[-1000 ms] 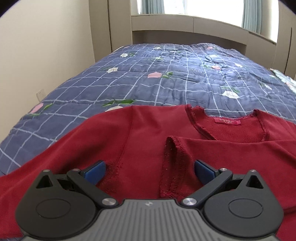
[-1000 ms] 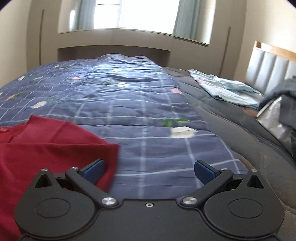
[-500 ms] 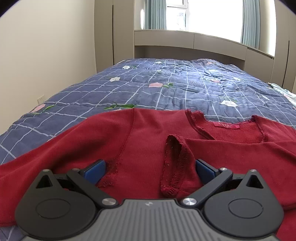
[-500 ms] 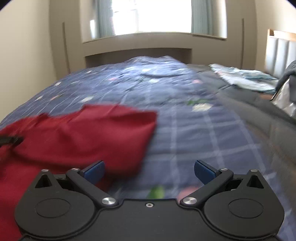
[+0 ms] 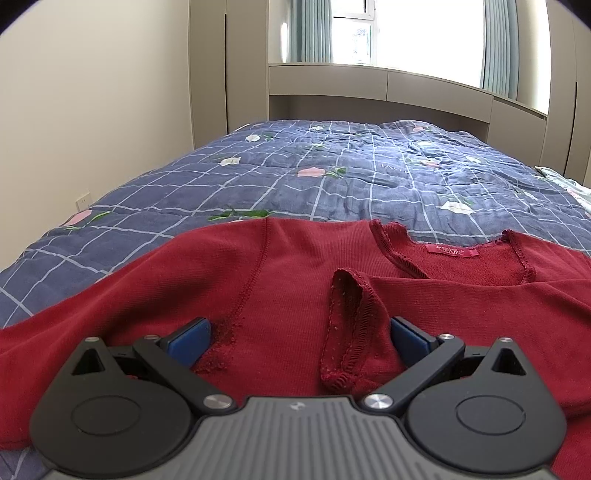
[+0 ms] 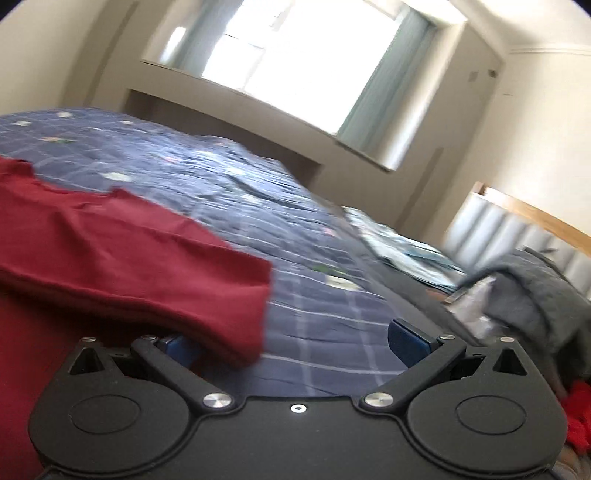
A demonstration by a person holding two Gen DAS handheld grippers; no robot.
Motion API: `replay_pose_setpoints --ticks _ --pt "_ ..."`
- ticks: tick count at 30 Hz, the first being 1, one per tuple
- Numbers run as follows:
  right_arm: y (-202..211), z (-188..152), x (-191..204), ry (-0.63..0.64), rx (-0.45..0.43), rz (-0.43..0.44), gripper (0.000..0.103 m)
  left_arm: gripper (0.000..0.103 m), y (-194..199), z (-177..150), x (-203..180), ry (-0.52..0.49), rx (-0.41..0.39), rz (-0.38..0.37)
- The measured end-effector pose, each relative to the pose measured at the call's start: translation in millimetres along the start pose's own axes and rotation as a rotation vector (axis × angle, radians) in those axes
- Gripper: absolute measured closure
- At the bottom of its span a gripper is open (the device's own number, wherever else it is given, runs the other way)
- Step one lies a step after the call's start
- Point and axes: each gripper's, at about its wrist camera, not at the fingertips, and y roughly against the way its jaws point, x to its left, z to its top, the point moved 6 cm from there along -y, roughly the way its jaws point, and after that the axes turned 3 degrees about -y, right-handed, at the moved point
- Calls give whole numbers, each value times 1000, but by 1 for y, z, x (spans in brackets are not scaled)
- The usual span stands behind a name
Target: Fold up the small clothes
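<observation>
Here the red top (image 5: 303, 295) lies flat on the quilt (image 5: 332, 177), filling the lower half of the left wrist view. Its neckline with a pink label (image 5: 451, 251) sits right of centre, and one sleeve is folded across the chest so that its cuff (image 5: 347, 332) ends in the lower centre of the frame. The left gripper (image 5: 297, 334) is low over the cloth with its blue fingers (image 5: 190, 336) spread wide, the cuff lying between them but not pinched.

The right wrist view is tilted and blurred. It shows the same top (image 6: 122, 258) only at the left of the frame, with one folded edge ending near the centre over the quilt (image 6: 314, 295). The right gripper (image 6: 295, 343) is also spread wide and grips nothing; its left finger (image 6: 177, 347) is partly covered by the red cloth, while the right one is over bare quilt.

Only the left view shows the neckline, label and cuff. Only the right view shows the padded headboard (image 6: 517, 236) at the right edge, a grey heap (image 6: 532, 291) below it, a pale printed cloth (image 6: 402, 247) near the centre right, and a bright red scrap (image 6: 580, 413) at the lower right corner. Both views show the window (image 5: 421, 33) along the top.
</observation>
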Motion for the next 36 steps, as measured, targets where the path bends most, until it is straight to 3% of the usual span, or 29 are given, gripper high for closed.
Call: replay_pose_setpoints --ticks 3,6,12,20,24,27,29,32,36 --pt "0 -3 -19 -75 -2 -52 1 0 0 0 0 0 0 1" --pt "-7 -11 -31 -119 57 -54 1 0 0 0 0 1 0 0" --pt "-7 -25 -32 -84 141 -165 1 0 0 0 0 0 0 1" --pt "26 -2 -42 -206 -58 10 0 0 0 0 0 1 0 1" --pt "7 1 -32 -158 -15 8 0 0 0 0 0 1 0 1" --pt "-9 -9 -25 -144 92 38 0 0 0 0 0 1 0 0" --pt "-12 -11 -23 -150 117 32 1 0 0 0 0 1 0 1" --pt "-8 -14 -18 -126 113 -15 1 0 0 0 0 2 -1 0" --pt "10 -15 -7 -43 23 -85 0 0 2 1 1 10 -4 -7"
